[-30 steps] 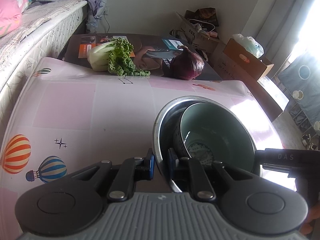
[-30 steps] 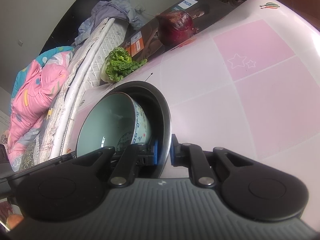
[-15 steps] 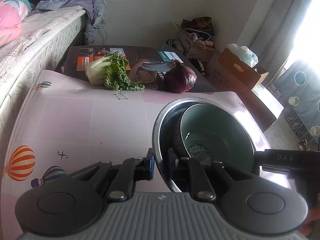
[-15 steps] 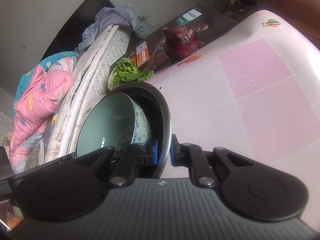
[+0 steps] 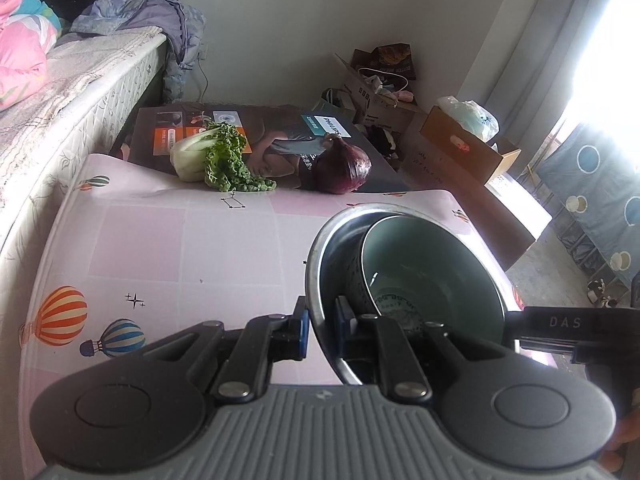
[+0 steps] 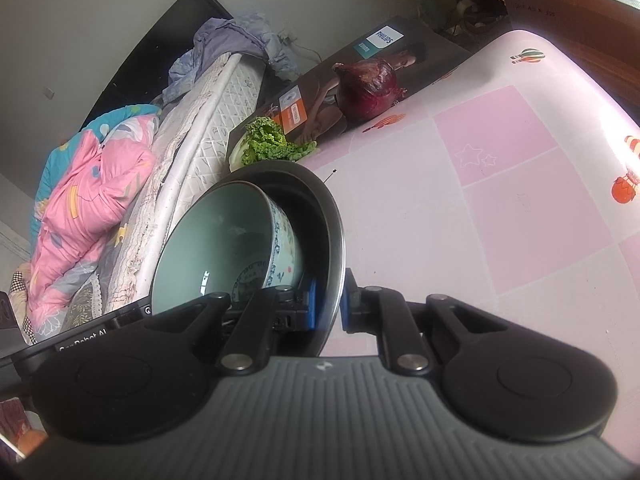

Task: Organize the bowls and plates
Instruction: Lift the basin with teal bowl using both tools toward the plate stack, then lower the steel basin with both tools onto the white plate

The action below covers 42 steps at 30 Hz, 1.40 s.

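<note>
Above the pink tablecloth (image 5: 160,248), the left gripper (image 5: 320,322) and right gripper (image 6: 329,307) each pinch the steel bowl (image 5: 320,248) rim, the green bowl (image 5: 432,264) nested inside; next calls for level carrying.

Each black tool (image 5: 320,332) has blue pads, silver screws, seemingly ribbed grey housing.

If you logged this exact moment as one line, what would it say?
left gripper: shut on metal bowl rim | right gripper: shut on opposite rim | green ceramic bowl: nested inside | table: below
</note>
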Motion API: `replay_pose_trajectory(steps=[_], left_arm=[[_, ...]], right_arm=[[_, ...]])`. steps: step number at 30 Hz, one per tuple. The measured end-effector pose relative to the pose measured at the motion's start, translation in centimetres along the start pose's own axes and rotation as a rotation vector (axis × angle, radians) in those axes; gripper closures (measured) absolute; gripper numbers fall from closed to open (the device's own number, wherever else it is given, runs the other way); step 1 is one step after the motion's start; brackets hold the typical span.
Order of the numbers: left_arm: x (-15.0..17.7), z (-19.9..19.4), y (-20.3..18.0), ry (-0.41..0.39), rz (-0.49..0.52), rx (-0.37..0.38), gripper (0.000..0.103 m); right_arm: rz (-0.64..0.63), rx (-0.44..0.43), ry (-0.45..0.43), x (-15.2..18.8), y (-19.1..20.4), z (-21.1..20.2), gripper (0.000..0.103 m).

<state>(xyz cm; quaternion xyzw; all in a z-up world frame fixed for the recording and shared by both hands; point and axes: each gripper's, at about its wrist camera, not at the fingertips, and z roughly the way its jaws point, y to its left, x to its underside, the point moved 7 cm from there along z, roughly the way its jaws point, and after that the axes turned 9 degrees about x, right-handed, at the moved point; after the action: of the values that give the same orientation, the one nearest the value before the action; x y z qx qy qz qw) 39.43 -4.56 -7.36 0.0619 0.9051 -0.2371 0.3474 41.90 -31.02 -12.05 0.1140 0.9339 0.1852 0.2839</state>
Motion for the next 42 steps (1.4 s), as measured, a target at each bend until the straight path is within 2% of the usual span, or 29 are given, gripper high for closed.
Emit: replay_pose_trajectory(steps=[8,16,28,36,42], left_arm=[[2.4,-2.8,-1.3,0.008,-0.008,0.019,0.091],[6.4,-4.9,-2.3,0.044,-0.016,0.03,0.091],[12.0,-5.8,-2.1,0.117,-0.035,0.03,0.091],[14.2,-5.2,-1.5,0.165,-0.06,0.035,0.09],[14.2,-6.1,-1.4,0.14,-0.05,0.049,0.088]], right_arm=[[0.005,0.007,0.01,3.1,0.1,-3.4,0.092],[0.017,0.022,0.042,8.2,-0.9,-6.3,0.092],[0.036,0.04,0.102,14.9,-2.6,-7.5,0.092],[0.013,0.068,0.092,16.5,-3.3,-7.1,0.091],[-0.047,0.107,0.053,16.1,-2.8,-7.3,0.088]])
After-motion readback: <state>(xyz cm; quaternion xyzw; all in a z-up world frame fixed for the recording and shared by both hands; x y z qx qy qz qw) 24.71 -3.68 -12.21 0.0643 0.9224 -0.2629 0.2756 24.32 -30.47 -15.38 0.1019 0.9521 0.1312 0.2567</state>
